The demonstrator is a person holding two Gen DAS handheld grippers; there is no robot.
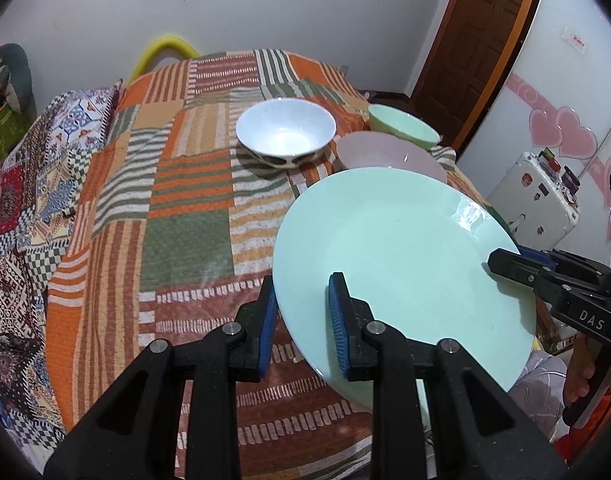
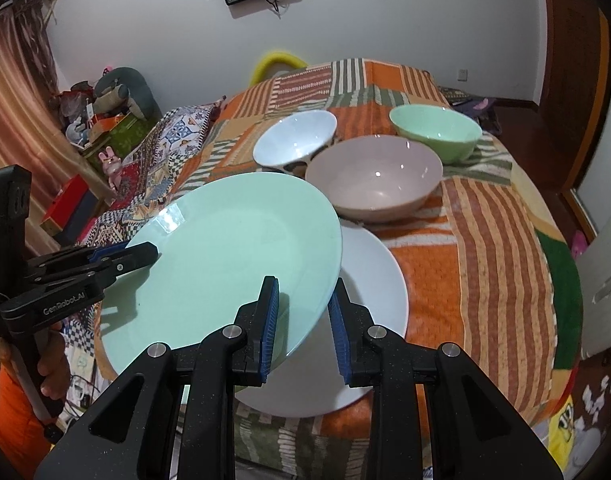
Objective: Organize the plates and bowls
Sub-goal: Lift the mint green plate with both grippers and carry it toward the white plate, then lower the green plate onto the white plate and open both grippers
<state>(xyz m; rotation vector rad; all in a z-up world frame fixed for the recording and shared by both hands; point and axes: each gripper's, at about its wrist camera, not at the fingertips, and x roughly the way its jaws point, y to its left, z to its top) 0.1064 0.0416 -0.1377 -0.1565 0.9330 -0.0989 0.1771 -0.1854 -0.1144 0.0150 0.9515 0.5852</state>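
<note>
Between both claws' pads, mint plate, rim clamped

Left tongs and right tongs angled downward, each clamped on opposite rims of the plate; a hand gripped the left handle.

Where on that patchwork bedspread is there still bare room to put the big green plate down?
The widest bare stretch of the bedspread lies left of the white bowl, toward the patterned pillow. It is crowded on the right: white bowl, pink bowl and green bowl cluster together, with the white plate just under the green plate.
</note>
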